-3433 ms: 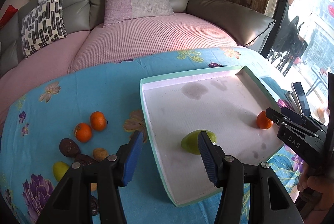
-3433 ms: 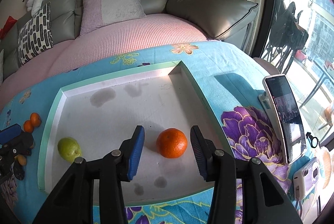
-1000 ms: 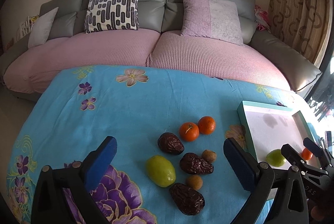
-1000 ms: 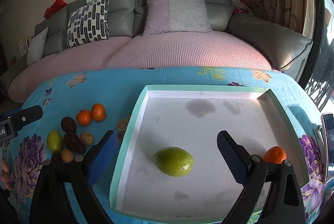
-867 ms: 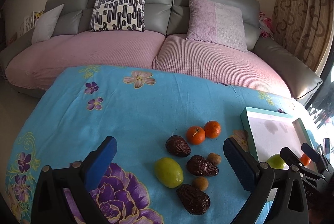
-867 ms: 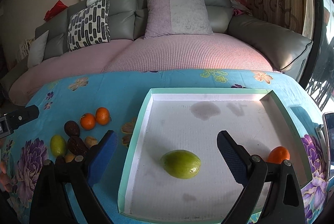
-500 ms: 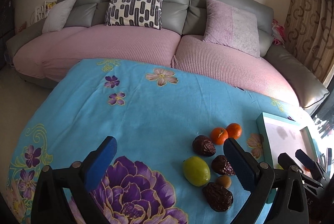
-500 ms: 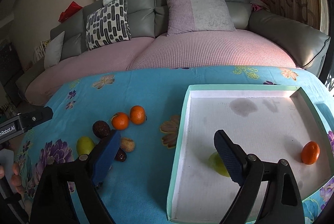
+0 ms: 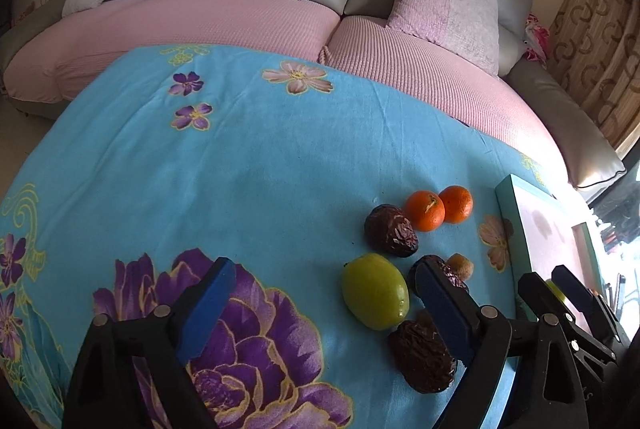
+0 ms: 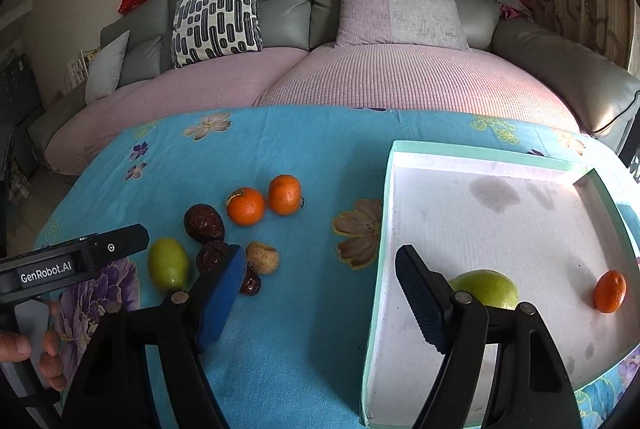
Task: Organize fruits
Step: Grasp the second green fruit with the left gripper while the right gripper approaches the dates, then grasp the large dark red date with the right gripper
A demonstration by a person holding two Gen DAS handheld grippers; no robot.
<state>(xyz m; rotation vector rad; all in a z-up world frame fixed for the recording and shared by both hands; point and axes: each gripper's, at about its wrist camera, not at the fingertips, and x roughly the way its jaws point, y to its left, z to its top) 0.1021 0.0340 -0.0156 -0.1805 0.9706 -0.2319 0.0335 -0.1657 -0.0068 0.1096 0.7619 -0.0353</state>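
Blue floral tablecloth carries loose fruits, white tray

Living room: sofa, cushions

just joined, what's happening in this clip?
A person is sorting fruit into a tray with two handheld grippers. Both the left gripper and the right gripper are open and hold nothing. A green fruit and an orange already lie in the tray. A second green fruit, two oranges, dark dates and a small tan fruit remain on the blue cloth, just right of the left gripper.
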